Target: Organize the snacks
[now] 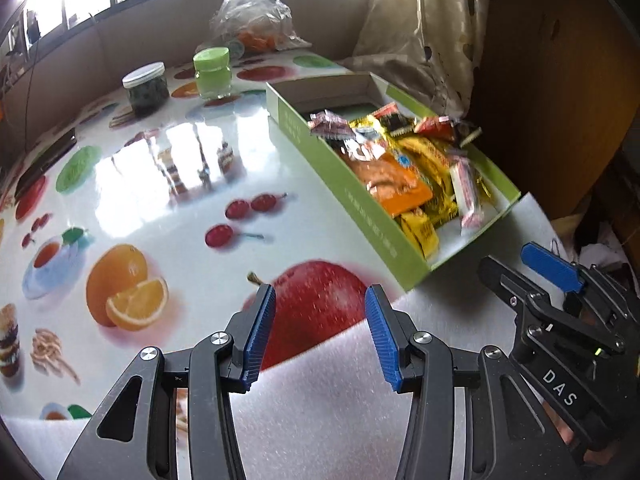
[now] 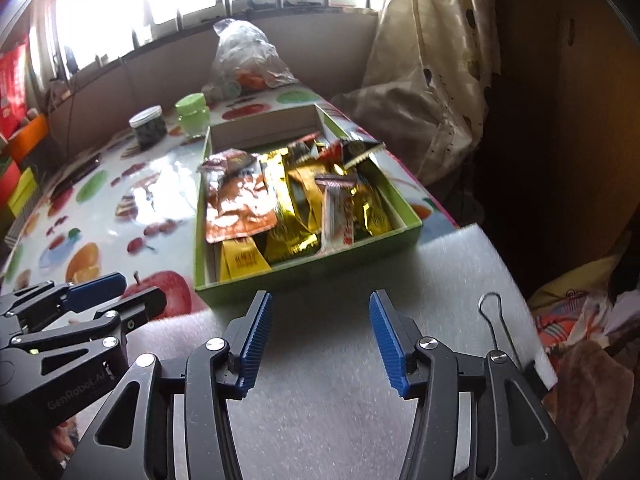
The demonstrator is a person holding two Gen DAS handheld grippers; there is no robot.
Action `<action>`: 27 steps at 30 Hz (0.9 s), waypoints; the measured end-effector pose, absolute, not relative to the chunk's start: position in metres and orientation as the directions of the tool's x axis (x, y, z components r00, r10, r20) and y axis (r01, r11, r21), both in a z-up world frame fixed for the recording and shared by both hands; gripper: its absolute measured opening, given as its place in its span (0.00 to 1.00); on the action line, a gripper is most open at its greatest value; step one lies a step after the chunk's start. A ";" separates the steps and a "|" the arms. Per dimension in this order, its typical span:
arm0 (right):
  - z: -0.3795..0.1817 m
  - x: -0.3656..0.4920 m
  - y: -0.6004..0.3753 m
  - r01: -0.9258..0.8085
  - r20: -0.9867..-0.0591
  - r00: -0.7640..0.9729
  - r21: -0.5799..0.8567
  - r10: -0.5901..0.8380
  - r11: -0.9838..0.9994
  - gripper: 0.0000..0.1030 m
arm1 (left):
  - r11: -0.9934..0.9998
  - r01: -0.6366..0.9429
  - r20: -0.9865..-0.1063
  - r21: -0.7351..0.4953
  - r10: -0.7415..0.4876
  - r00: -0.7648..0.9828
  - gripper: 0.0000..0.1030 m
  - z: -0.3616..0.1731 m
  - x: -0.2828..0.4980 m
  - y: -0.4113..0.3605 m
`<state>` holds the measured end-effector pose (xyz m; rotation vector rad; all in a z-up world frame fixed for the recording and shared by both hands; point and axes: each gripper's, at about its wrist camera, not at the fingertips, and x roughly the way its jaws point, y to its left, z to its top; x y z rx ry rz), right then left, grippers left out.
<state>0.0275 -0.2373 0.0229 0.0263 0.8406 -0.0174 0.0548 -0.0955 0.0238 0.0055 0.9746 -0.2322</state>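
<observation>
A shallow green cardboard box lies on the fruit-print table, holding several snack packets: an orange pouch, gold wrappers and a white bar. My left gripper stands open with nothing between its blue pads, over the printed apple and the edge of a white foam sheet, left of the box. My right gripper is open and empty too, above the foam sheet just in front of the box's near wall. Each gripper shows at the other view's edge.
At the table's far end stand a dark jar with a white lid, a green-lidded jar and a clear plastic bag. A curtain hangs at right. A metal binder clip lies on the foam.
</observation>
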 end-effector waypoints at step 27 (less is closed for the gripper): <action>0.004 0.016 -0.231 0.086 -0.726 0.683 -0.029 -0.080 0.996 0.53 | 0.976 0.177 -0.794 -0.124 -0.205 0.572 0.52 0.011 0.045 -0.090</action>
